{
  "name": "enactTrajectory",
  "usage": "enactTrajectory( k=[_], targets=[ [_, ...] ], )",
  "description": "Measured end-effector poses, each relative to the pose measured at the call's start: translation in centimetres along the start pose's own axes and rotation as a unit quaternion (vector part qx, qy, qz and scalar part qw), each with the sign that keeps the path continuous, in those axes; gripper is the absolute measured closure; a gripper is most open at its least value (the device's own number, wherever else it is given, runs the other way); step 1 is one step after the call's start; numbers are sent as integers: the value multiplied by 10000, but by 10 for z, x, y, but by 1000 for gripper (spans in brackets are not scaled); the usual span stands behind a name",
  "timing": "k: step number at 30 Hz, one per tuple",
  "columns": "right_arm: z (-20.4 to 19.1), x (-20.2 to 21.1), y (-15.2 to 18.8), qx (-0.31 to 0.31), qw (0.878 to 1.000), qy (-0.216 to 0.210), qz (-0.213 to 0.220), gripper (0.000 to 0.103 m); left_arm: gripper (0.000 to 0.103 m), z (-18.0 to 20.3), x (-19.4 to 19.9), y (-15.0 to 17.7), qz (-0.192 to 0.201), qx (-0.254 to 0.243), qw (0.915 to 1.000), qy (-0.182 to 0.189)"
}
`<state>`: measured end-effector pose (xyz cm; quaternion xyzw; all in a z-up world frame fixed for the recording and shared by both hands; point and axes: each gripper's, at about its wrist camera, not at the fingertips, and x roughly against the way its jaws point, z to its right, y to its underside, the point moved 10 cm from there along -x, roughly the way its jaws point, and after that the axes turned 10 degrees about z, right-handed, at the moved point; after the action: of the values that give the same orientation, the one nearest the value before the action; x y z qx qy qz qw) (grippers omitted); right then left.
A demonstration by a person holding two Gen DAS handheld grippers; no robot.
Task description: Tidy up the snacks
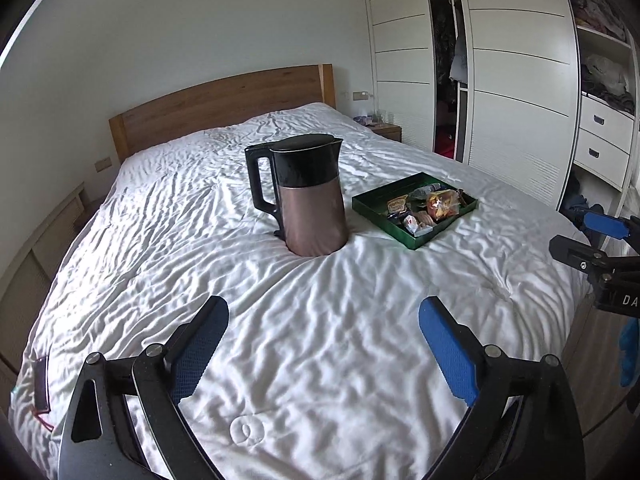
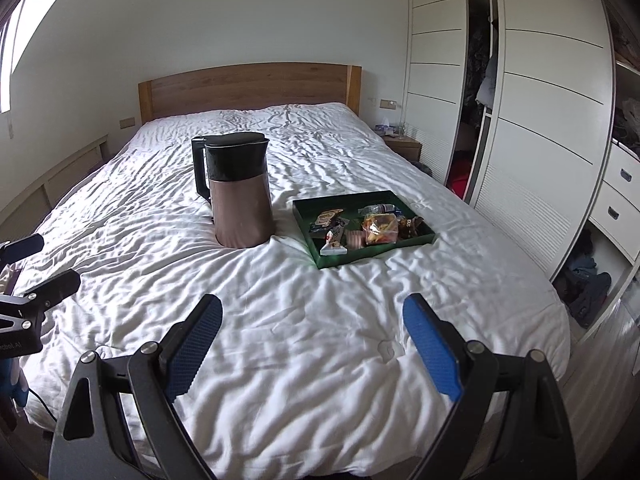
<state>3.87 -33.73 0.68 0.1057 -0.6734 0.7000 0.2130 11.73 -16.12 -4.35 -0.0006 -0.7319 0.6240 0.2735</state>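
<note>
A green tray [image 1: 370,206] [image 2: 304,216] lies on the white bed and holds several wrapped snacks [image 1: 438,206] [image 2: 378,229], bunched in its right half. My left gripper [image 1: 324,318] hovers open over the near part of the bed, well short of the tray, with nothing between its blue pads. My right gripper [image 2: 312,314] is open too and empty, over the bed's near edge. In the left wrist view the right gripper [image 1: 588,236] shows at the right edge. In the right wrist view the left gripper [image 2: 44,258] shows at the left edge.
A copper and black kettle [image 1: 308,196] [image 2: 238,190] stands upright on the bed, left of the tray. White wardrobes [image 1: 516,80] [image 2: 552,120] with open shelves line the right wall. A wooden headboard [image 2: 248,84] and a nightstand [image 2: 404,146] are at the back.
</note>
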Motion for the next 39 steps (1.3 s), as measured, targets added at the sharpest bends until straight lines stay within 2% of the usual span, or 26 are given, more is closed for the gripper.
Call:
enactTrajectory(
  k=[13,30,39],
  targets=[
    [4,25,5,-23,9998,193,81,0,9,-24,25,20,-22,110,9999,-102],
    [10,17,15,-92,9996,245,-54,0,9,-64,25,39,-167,391,9982,-426],
    [6,16,18,-18,9998,185,-93,0,9,-64,23,43,-235,361,9984,-364]
  ],
)
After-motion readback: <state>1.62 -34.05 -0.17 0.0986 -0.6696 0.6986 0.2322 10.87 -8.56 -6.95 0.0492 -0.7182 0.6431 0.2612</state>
